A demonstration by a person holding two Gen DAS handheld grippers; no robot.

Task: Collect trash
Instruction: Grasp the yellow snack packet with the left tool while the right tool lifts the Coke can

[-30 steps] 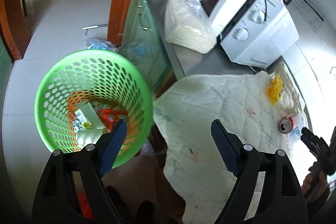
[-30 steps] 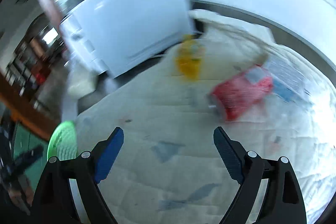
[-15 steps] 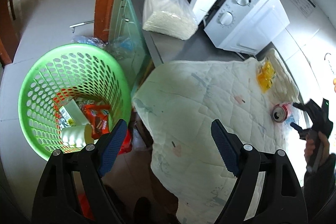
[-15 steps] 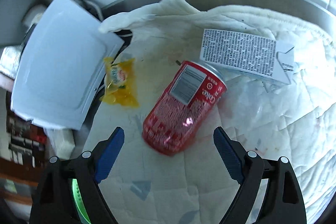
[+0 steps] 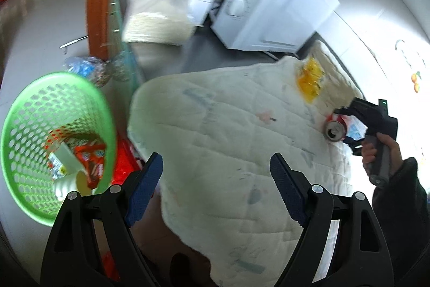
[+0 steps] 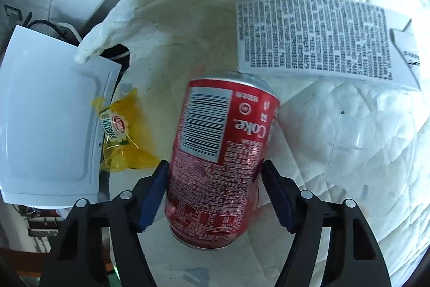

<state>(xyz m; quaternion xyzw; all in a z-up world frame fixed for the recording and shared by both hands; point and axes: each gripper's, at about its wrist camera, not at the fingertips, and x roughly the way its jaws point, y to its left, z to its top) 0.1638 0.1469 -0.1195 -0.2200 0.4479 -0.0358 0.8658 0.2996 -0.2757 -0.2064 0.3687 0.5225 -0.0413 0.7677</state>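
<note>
A quilted white cloth (image 5: pixel 228 131) covers most of the tabletop (image 5: pixel 199 58) and hangs over its near edge. Behind it stands a white microwave oven (image 5: pixel 271 7) with a clear bag of pale grains (image 5: pixel 158 18) beside it. On the floor to the left sits a green perforated basket (image 5: pixel 32 125) with wrappers and a small carton inside. The left gripper (image 5: pixel 216 187) hovers above the cloth's edge, its fingers wide and empty. The right gripper (image 6: pixel 215 195), in a person's hand (image 5: pixel 376 152), reaches the far right part of the cloth, where a red Coke can (image 6: pixel 220 160) lies on its side. Its fingers are closing with the can between them, the blue pads at the can's flanks. Just beyond the can lies a printed paper leaflet (image 6: pixel 317 36); to its left a yellow snack wrapper (image 6: pixel 121 131) rests near the oven.
</note>
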